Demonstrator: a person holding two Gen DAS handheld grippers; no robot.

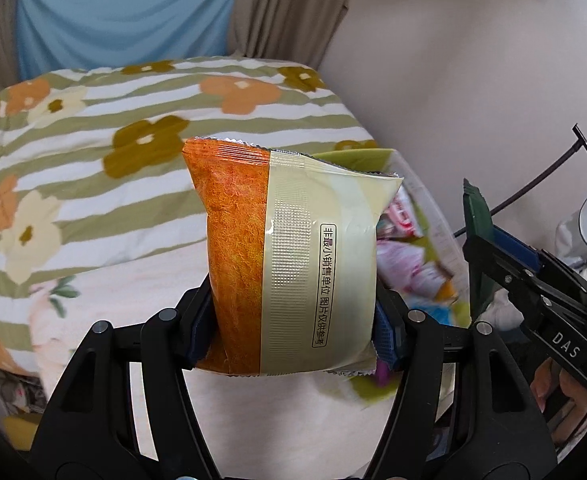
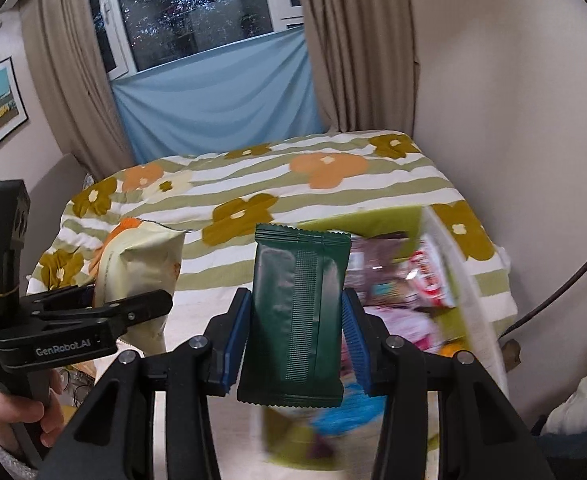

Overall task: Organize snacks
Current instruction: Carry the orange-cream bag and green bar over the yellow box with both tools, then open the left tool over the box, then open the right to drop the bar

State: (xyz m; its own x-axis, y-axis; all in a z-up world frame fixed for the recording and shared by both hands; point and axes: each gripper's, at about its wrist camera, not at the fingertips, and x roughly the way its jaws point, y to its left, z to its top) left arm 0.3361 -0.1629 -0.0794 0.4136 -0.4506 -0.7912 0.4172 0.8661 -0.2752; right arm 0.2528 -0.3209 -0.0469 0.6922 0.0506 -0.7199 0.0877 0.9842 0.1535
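- left wrist view: left gripper (image 1: 293, 312) raised over the bed (image 1: 93, 160), clamping an upright orange-and-cream packet (image 1: 289, 256).
- right gripper (image 2: 295, 332) level, pinching a dark green packet (image 2: 297, 316).

The orange-and-cream snack packet (image 1: 293, 264) reads "非最小销售单位 图片仅供参考". The right gripper (image 1: 565, 350) bears "DAS". The left gripper (image 2: 63, 350) bears "GenRobot.AI".

Soft daylight, fisheye warp, motion-blurred box (image 2: 377, 320).
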